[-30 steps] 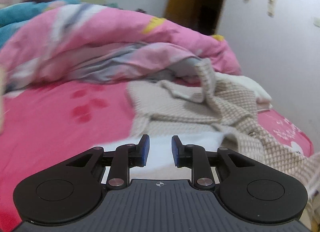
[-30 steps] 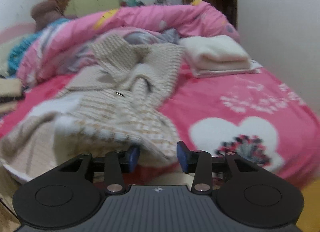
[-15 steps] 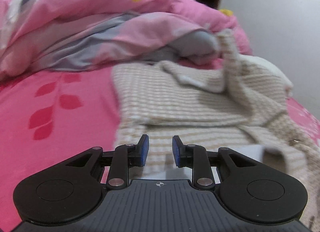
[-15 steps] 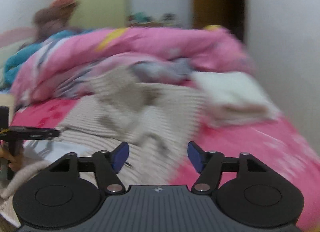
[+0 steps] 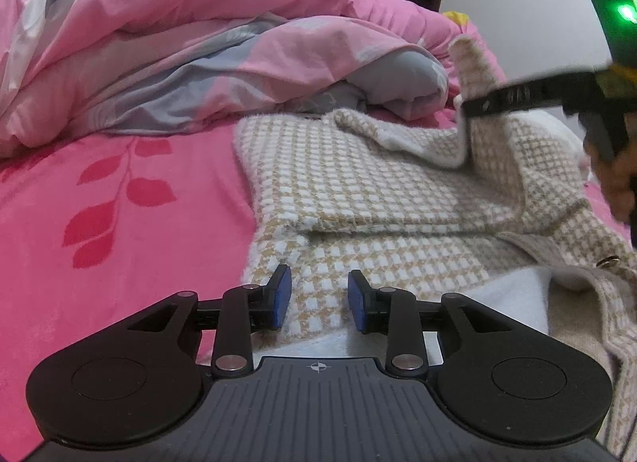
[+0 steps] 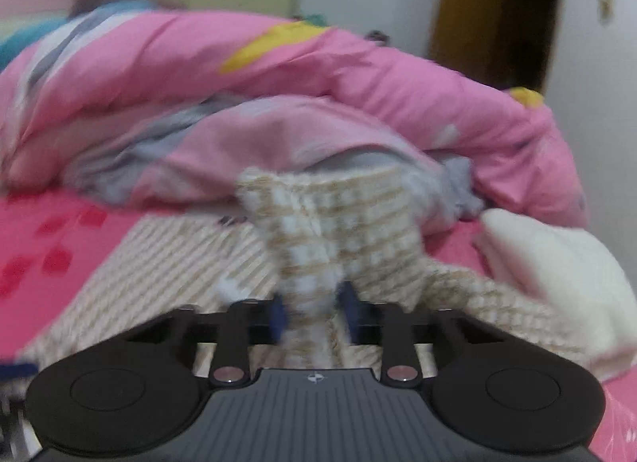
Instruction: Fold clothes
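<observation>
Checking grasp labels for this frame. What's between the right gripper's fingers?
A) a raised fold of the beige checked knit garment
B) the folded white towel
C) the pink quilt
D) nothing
A: in the right wrist view the right gripper has its jaws closing on a raised fold of the beige checked garment; the pink quilt lies behind it and the folded white item sits off to the side.

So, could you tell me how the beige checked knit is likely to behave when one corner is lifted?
The knit probably flops: the part in the closing right gripper already sags. It looks thick and fuzzy, so likely grippy. The rest may drag across the pink sheet.
</observation>
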Demonstrator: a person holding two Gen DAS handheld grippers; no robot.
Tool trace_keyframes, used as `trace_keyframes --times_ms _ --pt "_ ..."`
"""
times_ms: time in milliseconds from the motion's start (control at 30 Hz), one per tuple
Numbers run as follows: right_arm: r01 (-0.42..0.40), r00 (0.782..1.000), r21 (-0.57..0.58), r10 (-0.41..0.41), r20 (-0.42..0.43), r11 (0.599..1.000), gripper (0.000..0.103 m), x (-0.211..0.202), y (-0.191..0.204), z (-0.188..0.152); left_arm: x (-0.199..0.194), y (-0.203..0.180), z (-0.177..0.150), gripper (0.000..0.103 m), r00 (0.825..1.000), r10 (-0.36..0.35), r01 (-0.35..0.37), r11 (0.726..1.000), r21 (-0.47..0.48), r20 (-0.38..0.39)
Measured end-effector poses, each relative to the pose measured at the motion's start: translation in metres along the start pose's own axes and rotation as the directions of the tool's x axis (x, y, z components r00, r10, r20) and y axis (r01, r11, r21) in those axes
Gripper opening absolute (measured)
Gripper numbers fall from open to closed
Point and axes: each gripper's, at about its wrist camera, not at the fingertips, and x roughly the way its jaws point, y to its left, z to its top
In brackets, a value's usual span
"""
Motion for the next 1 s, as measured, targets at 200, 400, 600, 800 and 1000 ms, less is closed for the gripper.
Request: trace_keyframes --times_ms 200,400,600,800,1000 --pt "0.004 0.995 0.170 -0.021 0.097 0.985 0.019 -0.037 -0.055 0.021 0.001 0.002 -0.001 0.031 1.000 -0.002 0.002 1.000 -0.004 0.000" --pt "-0.095 0.982 0.237 0.053 0.180 0.967 0.018 -0.060 -0.078 0.042 0.002 0.000 -0.002 0.034 1.000 0.008 -0.008 1.000 0.013 0.000" --pt "-0.245 0.940 0.052 0.224 0.258 0.968 0.018 -0.064 -0.007 0.099 0.001 0.002 -0.002 0.035 1.000 0.017 -0.017 1.000 0.009 0.003" --pt "-0.385 0.846 -0.217 0.437 0.305 0.897 0.018 -0.068 0.104 0.157 -0.010 0.025 0.001 0.035 0.996 0.061 -0.052 0.988 -0.143 0.058" --pt "-0.533 0.702 -0.410 0.657 0.275 0.740 0.018 -0.065 0.208 0.187 -0.010 0.040 0.003 0.035 0.996 0.087 -0.077 0.970 -0.231 0.035"
